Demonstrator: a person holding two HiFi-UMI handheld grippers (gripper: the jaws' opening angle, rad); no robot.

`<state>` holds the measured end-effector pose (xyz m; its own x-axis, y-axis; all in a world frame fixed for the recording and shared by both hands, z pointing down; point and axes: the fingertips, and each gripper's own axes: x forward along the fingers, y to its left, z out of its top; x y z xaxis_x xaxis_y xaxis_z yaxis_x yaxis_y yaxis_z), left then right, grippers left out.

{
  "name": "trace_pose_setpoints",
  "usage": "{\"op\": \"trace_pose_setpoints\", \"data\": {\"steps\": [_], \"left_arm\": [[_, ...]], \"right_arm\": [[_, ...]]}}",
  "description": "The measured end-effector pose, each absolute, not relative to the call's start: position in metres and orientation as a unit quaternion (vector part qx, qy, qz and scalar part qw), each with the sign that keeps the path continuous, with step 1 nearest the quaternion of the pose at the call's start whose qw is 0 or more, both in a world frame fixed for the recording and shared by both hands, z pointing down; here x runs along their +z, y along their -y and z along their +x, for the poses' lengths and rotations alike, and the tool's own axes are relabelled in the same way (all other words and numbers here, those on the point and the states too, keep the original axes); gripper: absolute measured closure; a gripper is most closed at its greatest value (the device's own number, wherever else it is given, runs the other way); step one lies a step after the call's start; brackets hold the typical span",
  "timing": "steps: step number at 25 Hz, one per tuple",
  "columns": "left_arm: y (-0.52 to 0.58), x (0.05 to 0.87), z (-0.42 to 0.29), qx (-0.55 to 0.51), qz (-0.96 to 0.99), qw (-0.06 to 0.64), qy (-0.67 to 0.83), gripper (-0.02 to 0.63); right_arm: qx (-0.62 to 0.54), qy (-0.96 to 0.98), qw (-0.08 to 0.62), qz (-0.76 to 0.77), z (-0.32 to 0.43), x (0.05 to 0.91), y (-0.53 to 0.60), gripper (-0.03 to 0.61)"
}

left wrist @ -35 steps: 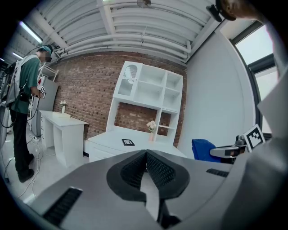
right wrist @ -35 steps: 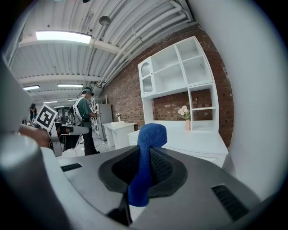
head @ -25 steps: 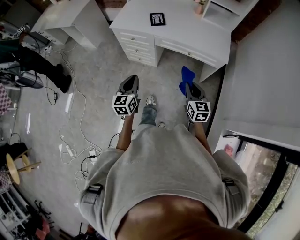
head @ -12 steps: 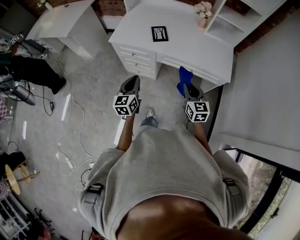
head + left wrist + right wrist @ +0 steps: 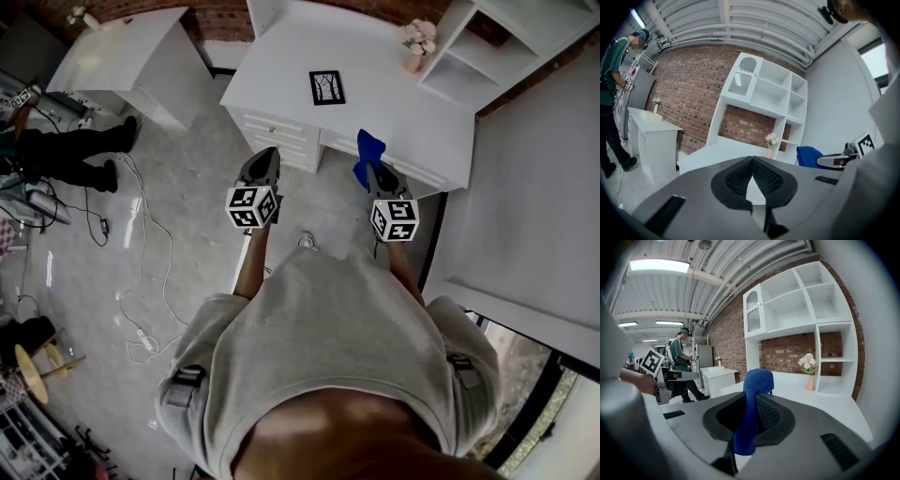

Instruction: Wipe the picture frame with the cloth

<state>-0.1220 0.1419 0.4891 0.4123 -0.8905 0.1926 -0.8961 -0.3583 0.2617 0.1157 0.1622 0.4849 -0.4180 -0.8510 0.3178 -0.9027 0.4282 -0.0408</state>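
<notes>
A small black picture frame [image 5: 327, 87] lies flat on the white desk [image 5: 281, 66], ahead of both grippers. My right gripper [image 5: 372, 167] is shut on a blue cloth [image 5: 368, 155], which sticks up between its jaws [image 5: 753, 394] and hangs over the desk's front edge. My left gripper [image 5: 266, 154] is shut with nothing in it, its tips meeting in the left gripper view [image 5: 752, 159]. It is held over the floor just before the desk's drawers. The frame does not show in either gripper view.
A pink vase with flowers [image 5: 417, 42] stands at the desk's back right beside a white shelf unit [image 5: 487, 47]. A second white table [image 5: 122, 47] is at the left. A person [image 5: 66, 155] stands at the far left, with cables [image 5: 155, 244] across the floor.
I have walked closer to the desk: it and the frame have slid down in the head view. The cloth now reaches the desk's front edge. Both grippers keep their hold.
</notes>
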Motion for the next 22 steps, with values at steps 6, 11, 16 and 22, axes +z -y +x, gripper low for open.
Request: {"op": "trace_pose_setpoints", "data": {"steps": [6, 11, 16, 22], "left_arm": [[-0.105, 0.495, -0.135, 0.009, 0.829, 0.165, 0.534, 0.598], [-0.082, 0.498, -0.140, 0.007, 0.832, 0.167, 0.529, 0.598], [-0.067, 0.501, -0.135, 0.009, 0.840, 0.169, 0.516, 0.597], [-0.062, 0.508, -0.127, 0.015, 0.847, 0.174, 0.502, 0.598]], "right_arm": [[0.102, 0.831, 0.125, 0.533, 0.102, 0.488, -0.128, 0.517], [0.102, 0.825, 0.126, 0.541, 0.098, 0.492, -0.112, 0.517], [0.103, 0.818, 0.125, 0.552, 0.100, 0.494, -0.102, 0.517], [0.111, 0.808, 0.129, 0.564, 0.107, 0.501, -0.105, 0.517]]}}
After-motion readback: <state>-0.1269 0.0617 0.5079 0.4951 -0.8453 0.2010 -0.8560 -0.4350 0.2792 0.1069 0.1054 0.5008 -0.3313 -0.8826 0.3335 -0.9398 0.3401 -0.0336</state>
